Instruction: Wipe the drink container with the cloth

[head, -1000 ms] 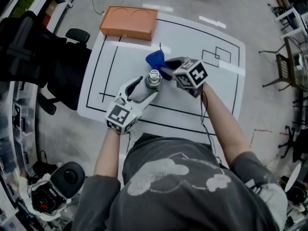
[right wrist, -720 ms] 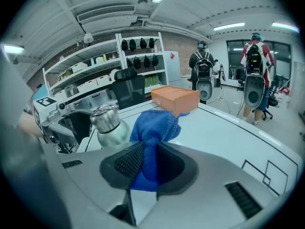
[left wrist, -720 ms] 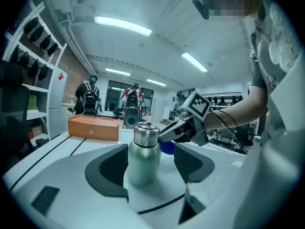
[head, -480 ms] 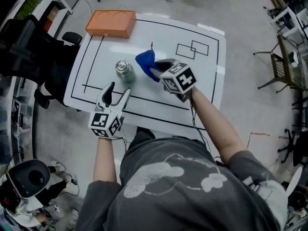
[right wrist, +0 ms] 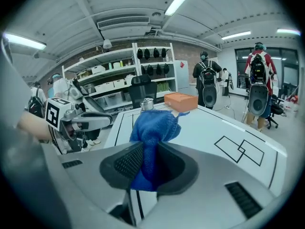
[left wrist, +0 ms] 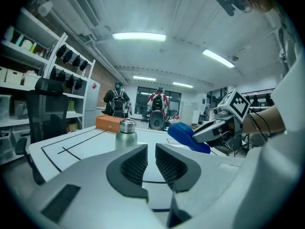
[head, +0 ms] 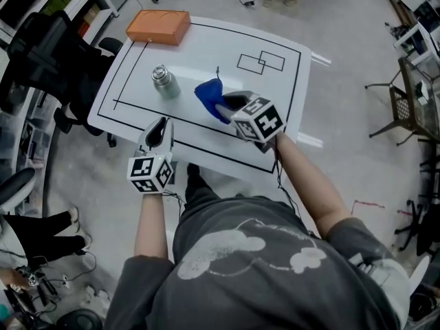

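Left gripper (left wrist: 151,152) sits over the near edge of the tabletop (head: 206,47), towards its left corner. Its jaws have just been closing and are almost together, with nothing between them. Right gripper (right wrist: 147,165) is just inside the near edge, about mid-table, clamped on the blue cloth (head: 208,93), which bunches up out of the jaws. The drink container (head: 164,82), a small metal bottle, stands upright and free by the left edge, well apart from both grippers. An orange box (head: 157,25) lies at the far left corner.

Step, as judged: nothing is on the bottle, so this is either a gap between wipes or wiping finished. If more wiping is needed, the left jaws must reopen wide and steady the bottle while the cloth is carried across to its side.
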Demonstrator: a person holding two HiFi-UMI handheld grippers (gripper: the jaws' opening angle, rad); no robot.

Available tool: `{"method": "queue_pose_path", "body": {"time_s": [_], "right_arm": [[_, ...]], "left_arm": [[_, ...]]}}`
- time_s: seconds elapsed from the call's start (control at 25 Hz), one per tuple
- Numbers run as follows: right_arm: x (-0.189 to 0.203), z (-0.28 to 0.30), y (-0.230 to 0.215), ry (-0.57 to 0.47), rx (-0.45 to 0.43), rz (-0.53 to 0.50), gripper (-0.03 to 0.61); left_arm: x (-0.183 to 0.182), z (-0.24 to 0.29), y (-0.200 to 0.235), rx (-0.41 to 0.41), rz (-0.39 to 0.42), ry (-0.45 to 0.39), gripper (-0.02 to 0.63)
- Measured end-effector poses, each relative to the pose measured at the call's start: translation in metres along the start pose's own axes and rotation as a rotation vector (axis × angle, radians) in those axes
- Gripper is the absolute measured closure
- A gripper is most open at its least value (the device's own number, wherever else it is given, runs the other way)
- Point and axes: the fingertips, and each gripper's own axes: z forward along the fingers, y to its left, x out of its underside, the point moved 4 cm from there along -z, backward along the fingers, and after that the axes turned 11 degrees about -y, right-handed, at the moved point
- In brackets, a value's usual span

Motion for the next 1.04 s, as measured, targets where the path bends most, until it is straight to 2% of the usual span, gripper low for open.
{"method": "queue_pose_path", "body": {"time_s": [0.24, 0.48, 0.72, 1.04], "right_arm": [[0.020, -0.053, 0.021, 0.002, -0.054, -0.053, 0.492], [0.046, -0.080, 0.038, 0.017, -0.110, -0.056, 0.494], [0.068, -0.078, 0.053, 0.023, -0.159, -0.050, 0.494], [0.086, -0.083, 0.074, 0.044, -0.197, -0.067, 0.494]], "left_arm": [[0.007, -0.044, -0.056, -0.069, -0.023, -0.013, 0.565], [0.019, -0.080, -0.085, -0.143, -0.043, -0.019, 0.566], [0.029, -0.118, -0.101, -0.206, -0.042, -0.014, 0.566], [0.039, -0.151, -0.105, -0.270, -0.082, -0.022, 0.566]]}}
